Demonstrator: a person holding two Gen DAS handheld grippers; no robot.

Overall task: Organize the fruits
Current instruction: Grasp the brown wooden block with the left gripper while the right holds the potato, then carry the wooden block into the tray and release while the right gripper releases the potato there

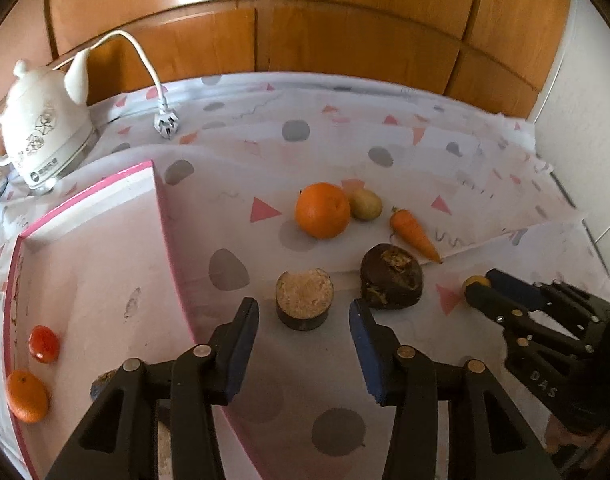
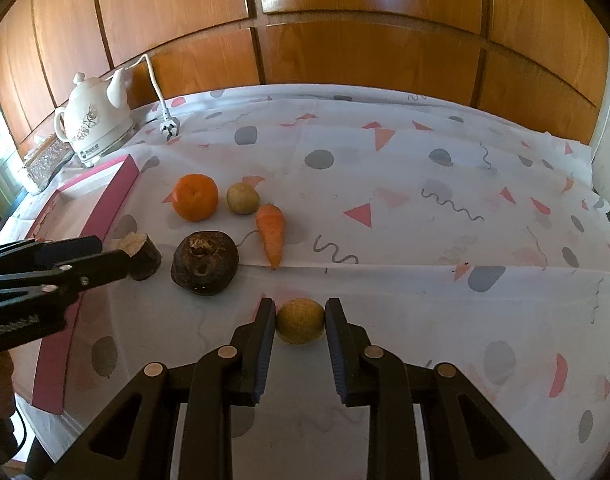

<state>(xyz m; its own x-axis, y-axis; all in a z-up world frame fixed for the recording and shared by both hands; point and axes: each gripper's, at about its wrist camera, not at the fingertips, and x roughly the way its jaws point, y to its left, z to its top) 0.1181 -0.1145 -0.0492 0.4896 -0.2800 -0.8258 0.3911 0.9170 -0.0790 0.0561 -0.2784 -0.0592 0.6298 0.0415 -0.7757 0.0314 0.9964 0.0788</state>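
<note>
My left gripper [image 1: 303,306] is open over the patterned tablecloth, and a cut dark root piece [image 1: 304,300] stands between its fingertips with a gap on each side. My right gripper [image 2: 300,310] is shut on a small yellow fruit [image 2: 301,322] that rests on the cloth. Beyond lie an orange [image 1: 323,210], a small potato [image 1: 365,204], a carrot [image 1: 413,234] and a dark round root [image 1: 391,276]. To the left, a pink-rimmed box [image 1: 85,264] holds a red fruit [image 1: 43,343] and a mandarin [image 1: 27,396].
A white kettle [image 1: 41,128] stands at the table's back left, with its cord's plug [image 1: 167,124] lying on the cloth. Wooden panelling runs behind the table. A glass dish [image 2: 45,168] sits beside the kettle. The cloth stretches bare to the right [image 2: 465,220].
</note>
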